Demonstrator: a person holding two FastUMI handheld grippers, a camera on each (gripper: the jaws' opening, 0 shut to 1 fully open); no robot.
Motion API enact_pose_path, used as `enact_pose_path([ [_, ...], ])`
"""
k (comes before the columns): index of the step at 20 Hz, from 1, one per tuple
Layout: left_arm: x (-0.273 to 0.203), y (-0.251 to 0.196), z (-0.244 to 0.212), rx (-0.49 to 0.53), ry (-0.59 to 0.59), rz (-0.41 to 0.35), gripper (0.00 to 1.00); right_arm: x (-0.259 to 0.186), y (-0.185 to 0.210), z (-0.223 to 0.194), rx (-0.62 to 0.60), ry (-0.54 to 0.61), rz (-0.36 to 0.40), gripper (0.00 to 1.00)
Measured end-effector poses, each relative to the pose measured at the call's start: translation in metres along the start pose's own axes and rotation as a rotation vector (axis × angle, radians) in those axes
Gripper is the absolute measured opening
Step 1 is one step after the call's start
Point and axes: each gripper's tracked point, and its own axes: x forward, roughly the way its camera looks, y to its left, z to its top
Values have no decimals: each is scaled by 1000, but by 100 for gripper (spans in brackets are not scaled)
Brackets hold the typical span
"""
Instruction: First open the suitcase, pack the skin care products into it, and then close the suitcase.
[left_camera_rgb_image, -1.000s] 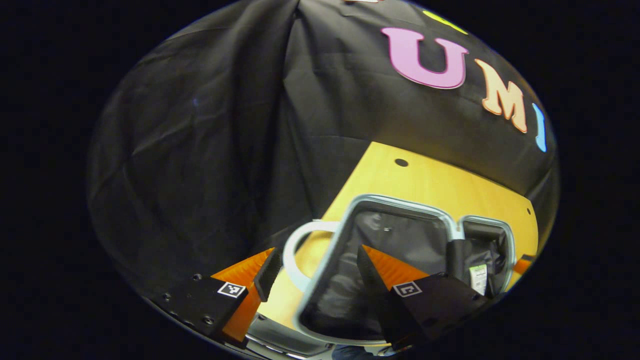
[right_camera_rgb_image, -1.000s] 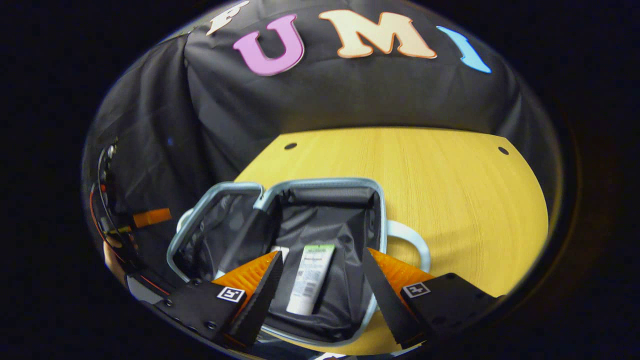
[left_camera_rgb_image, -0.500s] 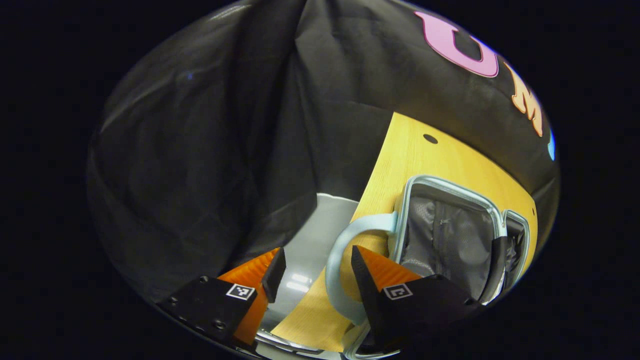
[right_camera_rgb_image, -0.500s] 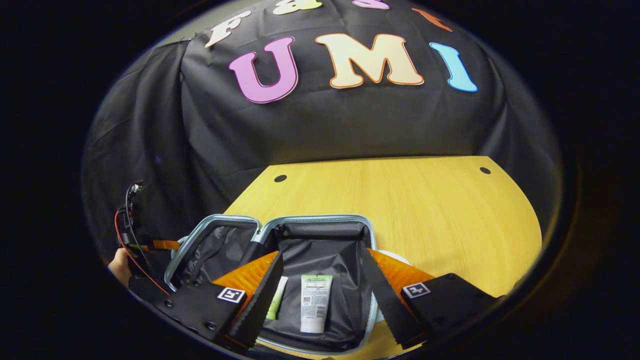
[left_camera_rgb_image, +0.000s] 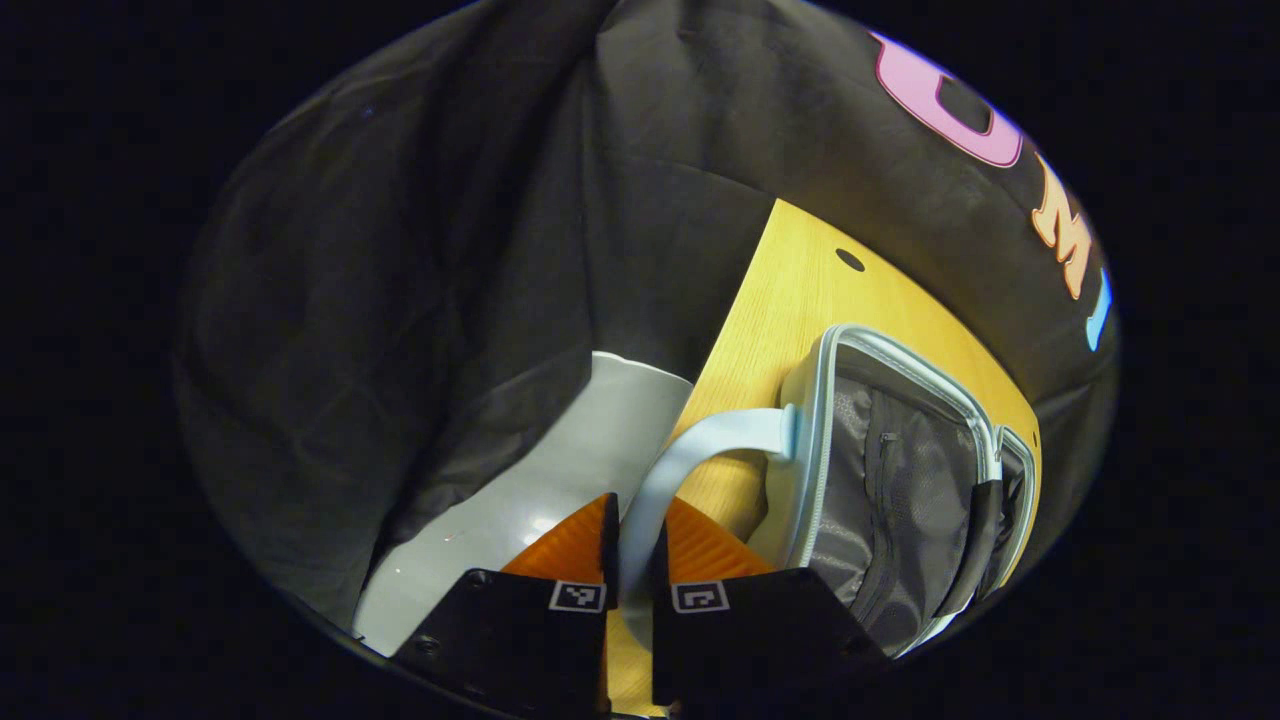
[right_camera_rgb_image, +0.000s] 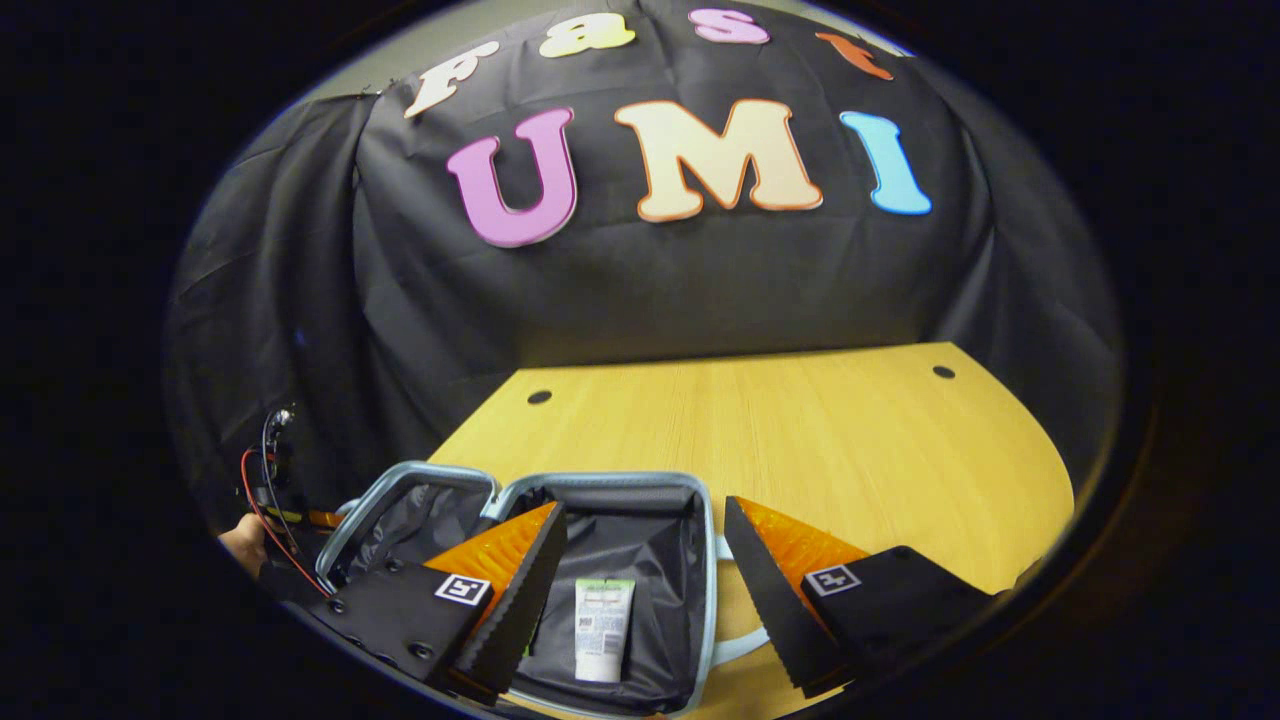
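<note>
Left gripper (left_camera_rgb_image: 630, 560) clamped on suitcase handle (left_camera_rgb_image: 700, 450); right gripper (right_camera_rgb_image: 645, 585) spread wide above open suitcase (right_camera_rgb_image: 640, 530), tube (right_camera_rgb_image: 600, 628) inside.

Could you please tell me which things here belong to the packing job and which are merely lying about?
Job:
suitcase, open
its handle, gripped by left tongs
tube lying inside
right tongs, open

Lying about:
wooden table
grey floor
</note>
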Motion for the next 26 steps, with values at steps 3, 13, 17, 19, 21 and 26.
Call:
enact_pose_path([
  [3,-21,-9,11,57,-56,25,4,-7,-14,36,-82,-124,-17,98],
  [13,-153,-104,76,189,-326,18,2,-37,-67,73,-174,-248,34,99],
  [17,-194,-170,86,304,-423,-17,2,-44,-98,85,-146,-268,37,99],
  [19,-209,-203,90,325,-447,-48,2,-48,-115,91,-138,-278,33,99],
  [21,-220,-229,88,335,-459,-82,2,-53,-132,94,-134,-285,24,98],
  [26,-237,-331,70,308,-472,-267,2,-65,-172,100,-123,-298,-6,99],
])
